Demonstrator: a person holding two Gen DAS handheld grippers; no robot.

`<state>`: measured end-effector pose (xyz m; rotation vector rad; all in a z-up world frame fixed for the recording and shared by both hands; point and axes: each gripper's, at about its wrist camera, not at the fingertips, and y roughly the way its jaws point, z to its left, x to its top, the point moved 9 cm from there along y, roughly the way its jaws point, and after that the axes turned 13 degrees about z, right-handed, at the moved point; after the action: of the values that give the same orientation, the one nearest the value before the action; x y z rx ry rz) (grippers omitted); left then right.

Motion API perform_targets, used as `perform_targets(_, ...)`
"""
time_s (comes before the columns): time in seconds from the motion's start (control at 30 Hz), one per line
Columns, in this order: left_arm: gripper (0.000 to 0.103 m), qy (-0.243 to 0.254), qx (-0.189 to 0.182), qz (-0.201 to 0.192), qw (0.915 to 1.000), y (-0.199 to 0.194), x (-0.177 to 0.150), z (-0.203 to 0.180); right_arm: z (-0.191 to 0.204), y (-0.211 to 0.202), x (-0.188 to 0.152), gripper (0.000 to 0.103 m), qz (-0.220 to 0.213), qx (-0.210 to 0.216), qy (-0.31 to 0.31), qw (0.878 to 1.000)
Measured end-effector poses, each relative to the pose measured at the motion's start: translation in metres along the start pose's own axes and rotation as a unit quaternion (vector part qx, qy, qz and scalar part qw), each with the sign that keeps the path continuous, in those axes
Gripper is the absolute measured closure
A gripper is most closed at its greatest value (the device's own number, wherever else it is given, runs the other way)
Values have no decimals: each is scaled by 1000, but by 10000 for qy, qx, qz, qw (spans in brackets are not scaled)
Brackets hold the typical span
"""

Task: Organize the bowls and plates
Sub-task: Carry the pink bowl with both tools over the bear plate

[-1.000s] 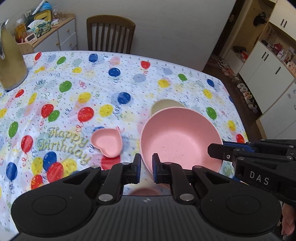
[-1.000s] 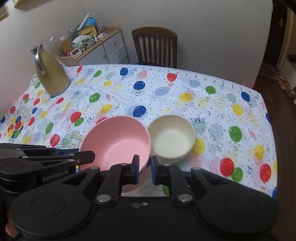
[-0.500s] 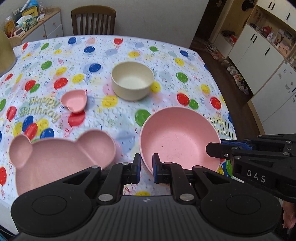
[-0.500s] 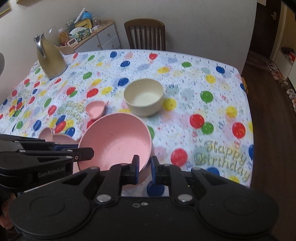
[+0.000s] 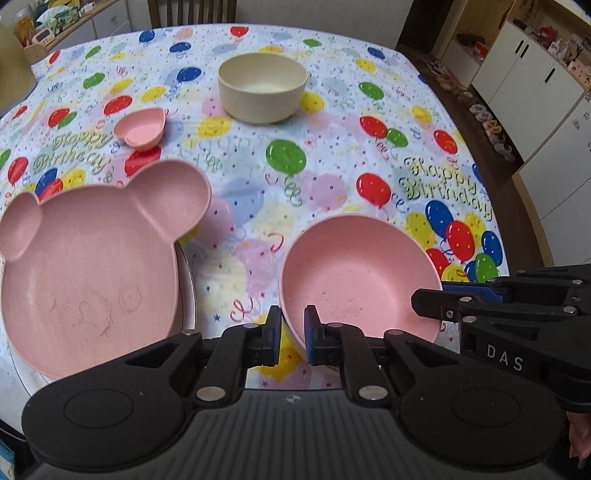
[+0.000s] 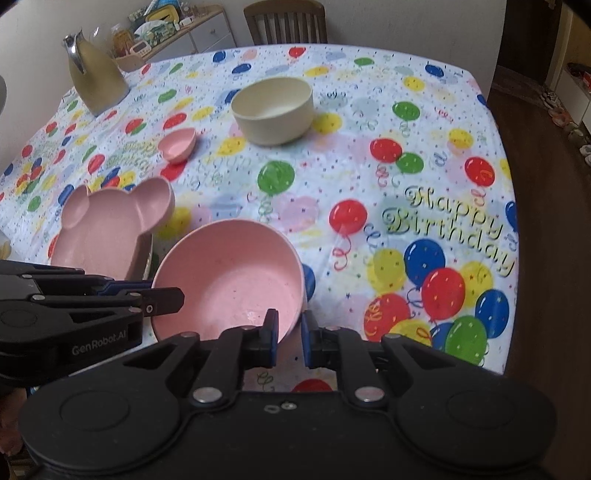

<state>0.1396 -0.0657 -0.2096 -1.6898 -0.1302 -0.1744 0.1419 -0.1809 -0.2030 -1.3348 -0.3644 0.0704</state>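
A large pink bowl (image 5: 360, 280) is held above the table near its front edge by both grippers. My left gripper (image 5: 291, 334) is shut on the bowl's near left rim. My right gripper (image 6: 288, 338) is shut on its near right rim, and the bowl also shows in the right wrist view (image 6: 231, 277). A pink bear-shaped plate (image 5: 88, 266) lies to the left on a larger plate. A cream bowl (image 5: 262, 86) and a small pink heart dish (image 5: 140, 129) sit farther back.
The balloon tablecloth (image 6: 406, 184) covers the table, whose right edge drops to a dark floor. A gold kettle (image 6: 94, 77) stands at the far left. A wooden chair (image 6: 286, 20) and a cabinet stand behind the table.
Both grippers have carried the pink bowl back toward the table's front edge. The cream bowl and heart dish now lie farther away, and the bear plate has come into view on the left.
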Motion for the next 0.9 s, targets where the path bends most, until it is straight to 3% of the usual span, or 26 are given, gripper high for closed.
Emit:
perform_targets(0.47, 91, -93, -89, 111, 9999, 9, -16, 4, 3, 16, -15, 92, 170, -49, -35, 9998)
perform_targets(0.67, 91, -150, -126, 89, 9998, 6, -18, 8, 5, 13, -14, 80, 177, -89, -56, 9998)
perform_targets(0.9, 91, -168, -224, 40, 9996, -3, -20, 11, 4, 4, -13, 76, 113, -34, -16, 9999)
